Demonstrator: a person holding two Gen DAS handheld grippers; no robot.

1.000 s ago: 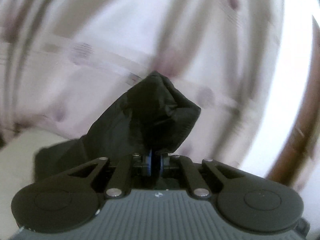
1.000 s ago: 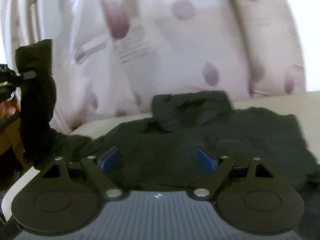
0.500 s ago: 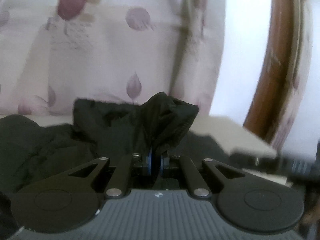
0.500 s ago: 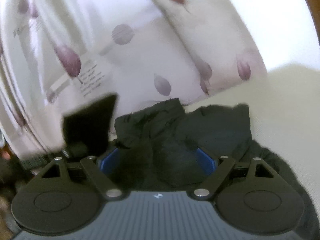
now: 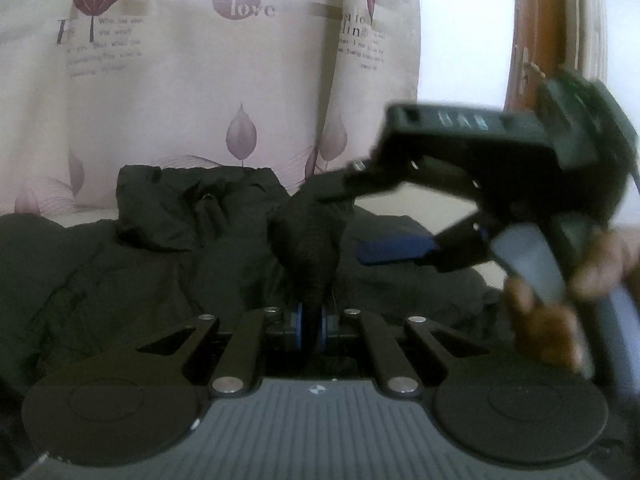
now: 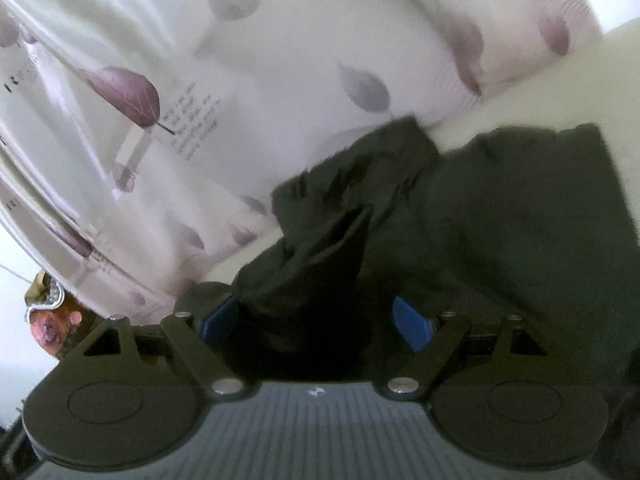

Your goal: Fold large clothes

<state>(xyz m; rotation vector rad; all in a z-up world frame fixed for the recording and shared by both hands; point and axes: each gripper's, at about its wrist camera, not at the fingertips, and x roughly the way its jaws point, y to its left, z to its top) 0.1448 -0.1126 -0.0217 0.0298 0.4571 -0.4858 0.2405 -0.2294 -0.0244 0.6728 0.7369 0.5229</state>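
Behind everything, a cream curtain printed with mauve leaves (image 5: 240,80) is hanging. Below it a large black padded jacket (image 5: 120,264) is lying crumpled across the pale bench (image 6: 568,80). The left gripper (image 5: 311,322) is pinching a raised fold of it, jaws clenched. The right gripper (image 6: 316,320) is hovering over that fold with jaws spread.

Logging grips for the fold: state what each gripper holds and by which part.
Left gripper: jaws shut on a bunched end of the black garment. Right gripper: jaws open around that fabric, holding nothing.
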